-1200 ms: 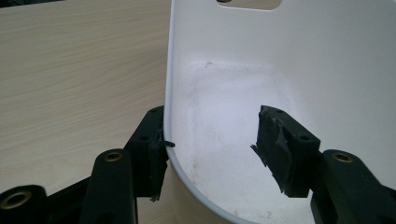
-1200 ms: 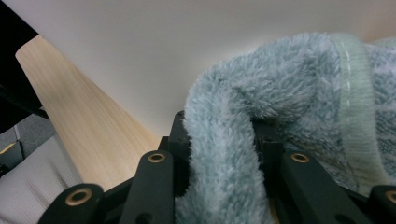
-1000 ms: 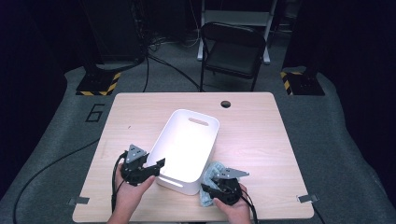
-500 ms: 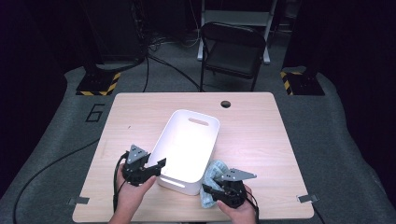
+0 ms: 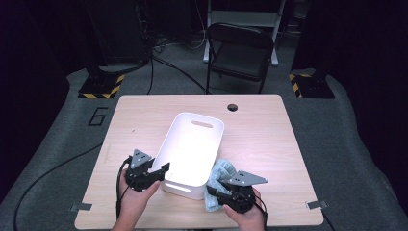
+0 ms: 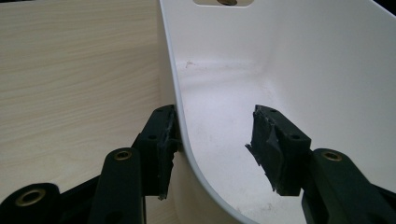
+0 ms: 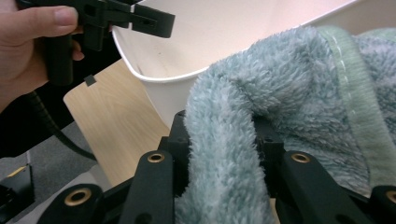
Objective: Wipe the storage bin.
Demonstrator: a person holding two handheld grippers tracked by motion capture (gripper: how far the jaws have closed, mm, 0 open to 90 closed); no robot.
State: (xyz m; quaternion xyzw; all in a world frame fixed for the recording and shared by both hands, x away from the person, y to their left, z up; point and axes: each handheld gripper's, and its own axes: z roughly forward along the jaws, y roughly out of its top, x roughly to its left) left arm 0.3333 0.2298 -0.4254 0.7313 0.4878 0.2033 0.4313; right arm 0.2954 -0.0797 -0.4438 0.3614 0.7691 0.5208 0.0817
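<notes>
**Pale teal terry towel pinched at near right of white tub; left gripper straddling tub wall**

Fleece-like, pale blue-green towel [image 5: 217,179] sits bunched at the near right corner of the rectangular white plastic tub [image 5: 192,144], touching its outer wall, partly on the light wood-grain counter [image 5: 269,139]. The tub stands mid-counter, turned slightly, with a slot handle in its far end wall.

Right gripper [image 5: 215,190]: clenched on a thick fold of the towel. In the right gripper view the pile bulges up between the two black jaws [image 7: 224,154], and a stitched hem runs off to the right.

Left gripper [image 5: 162,169]: at the near left corner of the tub. In the left gripper view one jaw lies against the outside of the wall, the other stands inside the tub, clear of the plastic. The jaws have just been closing with the wall between them, but the inner pad [image 6: 271,144] is not yet pressing, so no grip so far.

Judgement of step: brace the tub, then bring the towel over the rim and into it.

Notes for doing it well:
- Finish closing the left gripper on the wall before the towel moves; a light tub may slide or tip if the cloth drags on it.
- Raise the towel until its hanging end clears the rim.
- Carry it toward the middle of the tub floor, away from the left gripper's inner jaw.
- Let go only when most of the cloth is inside.
</notes>
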